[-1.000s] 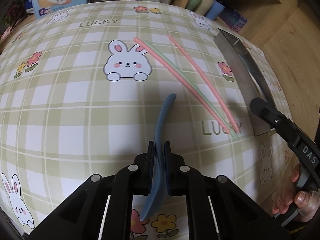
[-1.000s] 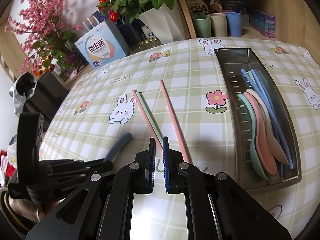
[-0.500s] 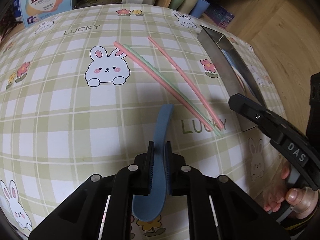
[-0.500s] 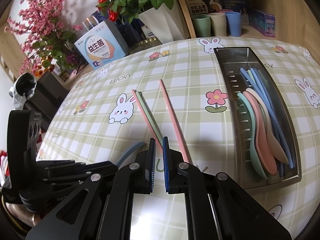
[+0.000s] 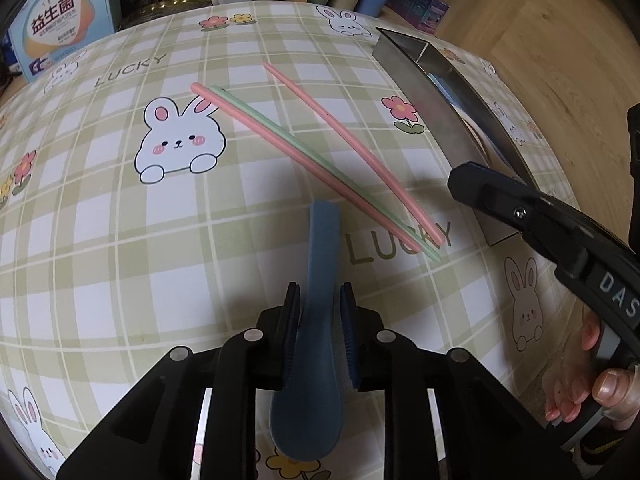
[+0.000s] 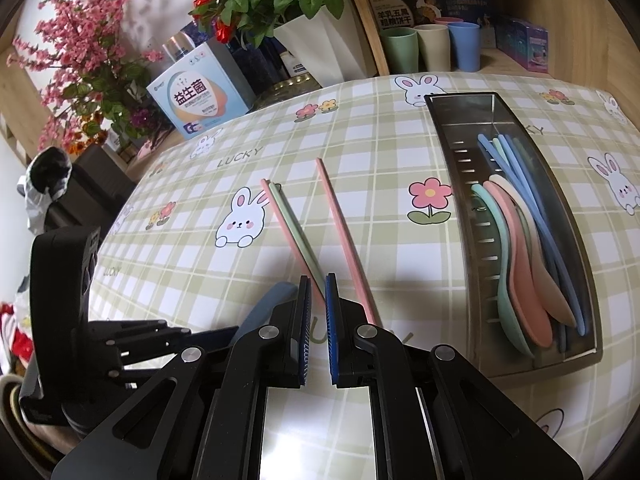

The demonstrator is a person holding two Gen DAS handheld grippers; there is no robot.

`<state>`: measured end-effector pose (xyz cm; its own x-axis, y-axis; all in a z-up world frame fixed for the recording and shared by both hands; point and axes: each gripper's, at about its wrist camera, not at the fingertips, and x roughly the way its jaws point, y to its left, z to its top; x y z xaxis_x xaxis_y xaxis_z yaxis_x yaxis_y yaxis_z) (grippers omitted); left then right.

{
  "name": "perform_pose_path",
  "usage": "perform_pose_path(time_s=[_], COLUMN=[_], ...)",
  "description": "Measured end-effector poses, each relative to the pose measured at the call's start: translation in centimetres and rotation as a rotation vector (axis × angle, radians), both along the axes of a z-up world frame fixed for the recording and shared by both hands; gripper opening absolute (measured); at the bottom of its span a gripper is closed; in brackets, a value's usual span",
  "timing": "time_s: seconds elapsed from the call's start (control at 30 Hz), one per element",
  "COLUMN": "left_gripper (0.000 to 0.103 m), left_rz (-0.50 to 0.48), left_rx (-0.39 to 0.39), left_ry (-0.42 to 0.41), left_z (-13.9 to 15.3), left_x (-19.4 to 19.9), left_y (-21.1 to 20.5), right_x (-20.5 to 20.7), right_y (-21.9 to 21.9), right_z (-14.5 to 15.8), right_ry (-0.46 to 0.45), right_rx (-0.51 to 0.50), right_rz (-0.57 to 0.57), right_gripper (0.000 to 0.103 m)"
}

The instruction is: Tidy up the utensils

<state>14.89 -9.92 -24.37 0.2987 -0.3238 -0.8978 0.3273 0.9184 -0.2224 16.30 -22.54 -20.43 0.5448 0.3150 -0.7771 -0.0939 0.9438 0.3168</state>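
Left wrist view: the left gripper [image 5: 320, 300] has the blue spoon [image 5: 316, 340] sitting between its fingers, handle pointing away up the table [image 5: 100, 240] and bowl toward the camera. The fingers are opening right now, and there's a sliver of gap on both sides of the spoon, so the pads aren't pressing it. Just past the handle tip lie three chopsticks: a pink chopstick [image 5: 280, 148] touching a green chopstick [image 5: 320, 160], plus a second pink one [image 5: 360, 148] a bit apart. The steel tray [image 5: 440, 92] sits off to the right (only its side wall shows here).

Right wrist view: the right gripper [image 6: 318, 280] has its fingers closed down to a narrow slit with nothing between them, hanging over the near ends of the chopsticks. The tray already holds a green, a pink and a beige spoon [image 6: 528, 264] plus blue and green chopsticks. The blue spoon's handle peeks out left of the fingers.
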Motion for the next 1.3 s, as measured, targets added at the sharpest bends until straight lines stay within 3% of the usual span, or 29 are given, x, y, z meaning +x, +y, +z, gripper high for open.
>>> perform_pose_path(time_s=[0.2, 0.47, 0.77, 1.03, 1.3], left_gripper=[0.013, 0.013, 0.013, 0.014, 0.014], left_rz=[0.004, 0.185, 0.35, 0.373, 0.369], left_rx=[0.037, 0.001, -0.025, -0.066, -0.118], left_ry=[-0.041, -0.044, -0.085, -0.103, -0.118], left_z=[0.1, -0.1, -0.1, -0.2, -0.6], left_x=[0.1, 1.1, 2.5, 3.0, 2.8], left_y=[-0.3, 4.2, 9.9, 11.9, 12.5], right_x=[0.0, 0.9, 5.6, 10.3, 10.9], right_y=[-0.2, -0.6, 0.7, 1.7, 3.4], right_z=[0.0, -0.7, -0.6, -2.0, -3.6], right_ry=[0.005, 0.025, 0.065, 0.159, 0.209], right_rx=[-0.005, -0.045, -0.152, -0.2, -0.233], right_rz=[-0.002, 0.001, 0.104, 0.152, 0.169], right_gripper=[0.008, 0.008, 0.008, 0.008, 0.008])
